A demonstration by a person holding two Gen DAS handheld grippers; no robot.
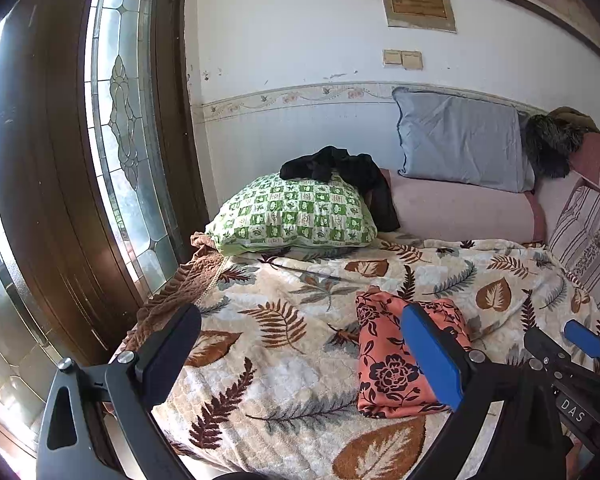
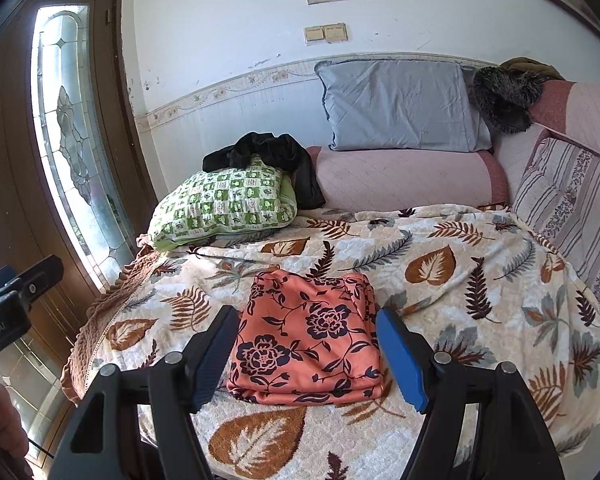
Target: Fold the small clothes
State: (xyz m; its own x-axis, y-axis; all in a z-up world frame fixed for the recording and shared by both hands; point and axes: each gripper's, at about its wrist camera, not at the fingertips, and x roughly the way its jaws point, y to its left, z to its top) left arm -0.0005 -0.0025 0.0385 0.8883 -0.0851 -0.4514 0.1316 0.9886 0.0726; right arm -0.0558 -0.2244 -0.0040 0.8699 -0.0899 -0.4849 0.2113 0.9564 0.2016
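"DAS" label [image 1: 573, 416] on right tongs [image 2: 306, 354]; "…obot.AI", probably, on left tongs [image 1: 300, 354].

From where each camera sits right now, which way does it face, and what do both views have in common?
Left wrist: on the left gripper, facing along open jaws over the leaf blanket toward the door; the right gripper shows at right.
Right wrist: on the right gripper, open jaws framing the folded orange floral cloth; left gripper and hand at left.
Shared: orange cloth, green pillow, grey pillow.
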